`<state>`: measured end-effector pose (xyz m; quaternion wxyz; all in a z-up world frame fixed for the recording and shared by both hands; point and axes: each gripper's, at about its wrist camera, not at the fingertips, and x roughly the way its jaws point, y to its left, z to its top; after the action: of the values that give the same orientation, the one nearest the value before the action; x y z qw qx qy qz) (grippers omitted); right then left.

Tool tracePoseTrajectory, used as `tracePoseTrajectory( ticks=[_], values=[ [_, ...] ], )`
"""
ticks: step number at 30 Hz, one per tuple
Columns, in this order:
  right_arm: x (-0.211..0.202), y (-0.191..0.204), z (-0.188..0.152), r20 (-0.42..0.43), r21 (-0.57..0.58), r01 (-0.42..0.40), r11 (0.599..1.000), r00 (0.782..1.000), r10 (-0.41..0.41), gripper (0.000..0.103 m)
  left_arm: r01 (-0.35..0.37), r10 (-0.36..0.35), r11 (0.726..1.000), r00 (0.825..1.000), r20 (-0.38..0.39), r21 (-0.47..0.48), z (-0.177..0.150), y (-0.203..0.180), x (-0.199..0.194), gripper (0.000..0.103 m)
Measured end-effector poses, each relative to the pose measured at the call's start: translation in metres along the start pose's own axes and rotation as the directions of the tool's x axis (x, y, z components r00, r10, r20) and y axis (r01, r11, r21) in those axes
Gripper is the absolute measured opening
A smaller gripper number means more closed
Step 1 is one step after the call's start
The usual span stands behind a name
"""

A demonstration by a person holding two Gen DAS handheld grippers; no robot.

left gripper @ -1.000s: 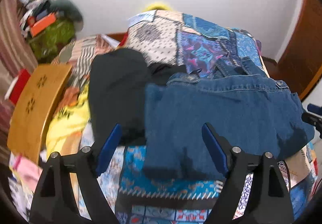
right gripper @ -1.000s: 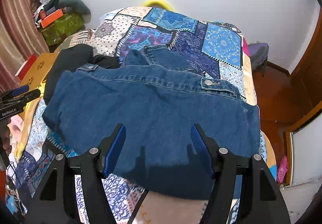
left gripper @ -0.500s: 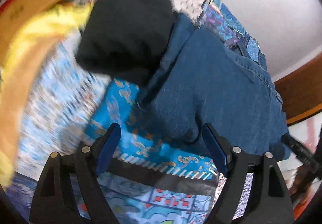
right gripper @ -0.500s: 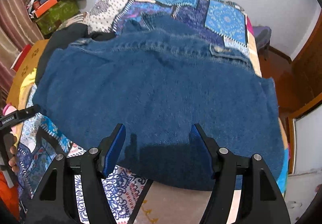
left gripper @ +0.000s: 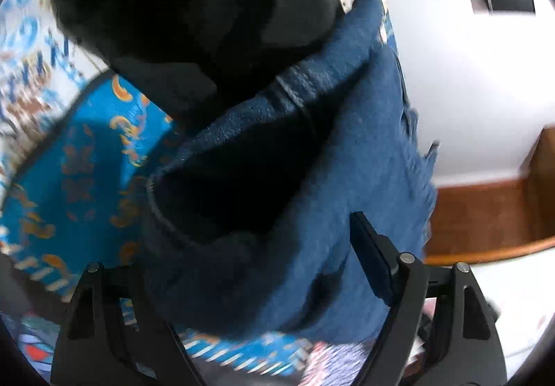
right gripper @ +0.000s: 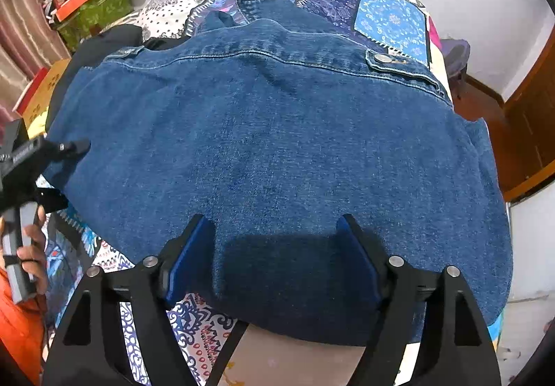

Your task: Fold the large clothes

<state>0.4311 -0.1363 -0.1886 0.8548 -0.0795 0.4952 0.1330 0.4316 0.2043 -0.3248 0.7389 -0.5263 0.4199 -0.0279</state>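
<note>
A blue denim jacket [right gripper: 277, 150] lies spread flat on a patchwork bedspread [right gripper: 392, 18]. My right gripper [right gripper: 274, 268] is open, its jaws straddling the jacket's near hem from just above. My left gripper [left gripper: 242, 268] is open and tilted, with the jacket's left corner and its open sleeve cuff [left gripper: 222, 191] between its jaws; it also shows in the right wrist view [right gripper: 62, 174] at that left edge. A black garment [left gripper: 194, 11] lies beside the jacket's left side.
A yellow wooden board [right gripper: 45, 91] and a heap of boxes and clothes [right gripper: 86, 0] sit left of the bed. A white wall lies beyond. A wooden door [right gripper: 534, 115] and floor are on the right.
My left gripper dropped low and swung in to the jacket's left corner, tilting hard. My right gripper moved down and forward over the near hem. Both stayed open.
</note>
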Motion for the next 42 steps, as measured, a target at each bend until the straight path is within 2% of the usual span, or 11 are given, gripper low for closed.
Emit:
tracePoseTrajectory(
  ticks=[5, 9, 13, 19, 26, 29, 32, 34, 37, 39, 42],
  values=[
    [0.001, 0.007, 0.001, -0.004, -0.037, 0.039, 0.999, 0.999, -0.039, 0.073, -0.035, 0.033, 0.999, 0.998, 0.051, 0.035, -0.005, -0.022, -0.004, 0.057],
    [-0.004, 0.009, 0.001, -0.004, -0.033, 0.018, 0.999, 1.0, -0.018, 0.073, -0.108, 0.103, 0.991, 0.992, 0.071, 0.081, -0.01, -0.042, -0.015, 0.035],
    [-0.015, 0.017, 0.009, 0.019, -0.041, -0.014, 0.999, 1.0, 0.014, 0.073, -0.136, 0.122, 0.979, 0.988, 0.095, 0.151, -0.008, -0.068, -0.029, 0.02],
    [-0.034, 0.03, 0.031, 0.076, -0.041, -0.089, 0.995, 0.993, 0.092, 0.073, -0.088, 0.036, 0.967, 0.976, 0.215, 0.239, -0.02, -0.123, -0.071, 0.015],
    [-0.01, 0.051, 0.046, -0.005, -0.063, -0.187, 0.98, 0.982, 0.187, 0.073, -0.102, -0.063, 0.899, 0.932, 0.357, 0.426, -0.024, -0.191, -0.131, 0.014],
    [0.013, 0.066, 0.045, -0.061, -0.069, -0.243, 0.968, 0.969, 0.239, 0.073, -0.161, -0.063, 0.849, 0.914, 0.4, 0.503, -0.034, -0.216, -0.133, 0.014],
    [0.042, 0.074, 0.044, -0.109, -0.03, -0.311, 0.95, 0.946, 0.306, 0.074, -0.225, -0.024, 0.802, 0.914, 0.406, 0.554, -0.042, -0.227, -0.126, 0.014],
    [0.065, 0.072, 0.045, -0.166, 0.044, -0.347, 0.937, 0.922, 0.35, 0.076, -0.265, 0.018, 0.783, 0.914, 0.405, 0.563, -0.04, -0.227, -0.111, 0.014],
    [0.069, 0.058, 0.047, -0.162, 0.127, -0.384, 0.915, 0.902, 0.401, 0.075, -0.299, 0.041, 0.764, 0.906, 0.421, 0.571, -0.045, -0.225, -0.103, 0.014],
    [0.061, 0.049, 0.048, -0.155, 0.137, -0.382, 0.914, 0.903, 0.401, 0.075, -0.295, 0.036, 0.761, 0.909, 0.416, 0.579, -0.049, -0.228, -0.101, 0.014],
    [0.033, 0.027, 0.044, -0.092, 0.12, -0.339, 0.933, 0.932, 0.35, 0.075, -0.286, 0.033, 0.746, 0.918, 0.396, 0.601, -0.055, -0.24, -0.089, 0.014]
  ],
)
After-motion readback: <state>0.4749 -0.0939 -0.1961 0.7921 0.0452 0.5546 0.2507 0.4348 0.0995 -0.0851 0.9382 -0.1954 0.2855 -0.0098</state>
